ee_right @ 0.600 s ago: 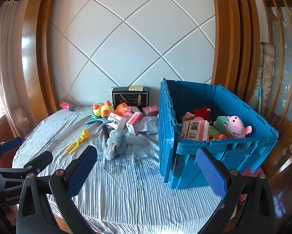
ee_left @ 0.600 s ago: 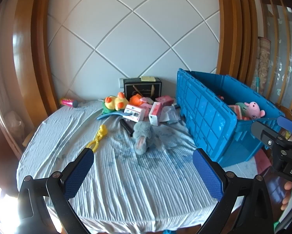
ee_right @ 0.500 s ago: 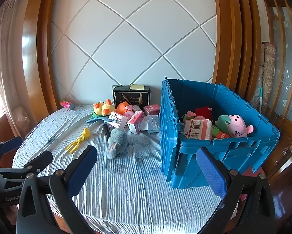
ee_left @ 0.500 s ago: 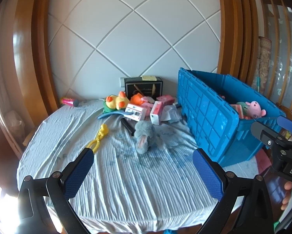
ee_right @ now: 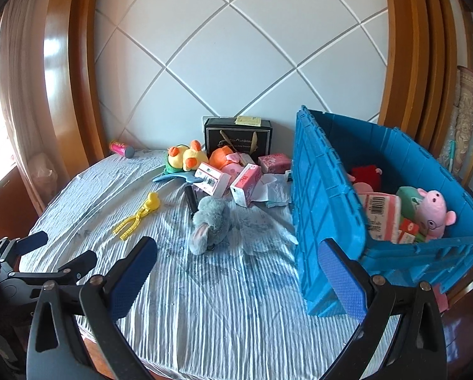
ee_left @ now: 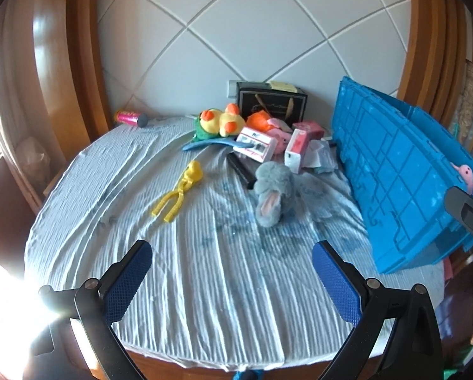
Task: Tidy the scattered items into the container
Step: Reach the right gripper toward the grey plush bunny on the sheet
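A blue plastic crate (ee_right: 325, 209) stands at the table's right, holding a pink pig plush (ee_right: 434, 210) and boxes. A grey plush rabbit (ee_left: 272, 194) (ee_right: 209, 223) lies mid-table, a yellow plastic clip toy (ee_left: 181, 194) (ee_right: 138, 217) to its left. Behind them lie a yellow duck plush (ee_left: 219, 122), an orange plush (ee_right: 223, 155) and several pink-white boxes (ee_left: 255, 147). My left gripper (ee_left: 231, 280) hangs open over the near cloth with nothing between its pads. My right gripper (ee_right: 236, 280) is open too, short of the rabbit and the crate's near corner.
A black gift box (ee_right: 238, 137) stands against the white quilted wall. A pink tube (ee_left: 130, 117) lies at the table's far left edge. The round table wears a wrinkled striped cloth (ee_left: 204, 272). Wooden trim frames both sides; my left gripper (ee_right: 30, 262) shows low left in the right wrist view.
Both views have tipped down and closed in slightly on the table, so the toys and crate look larger. Nothing was grasped; both grippers stay open.
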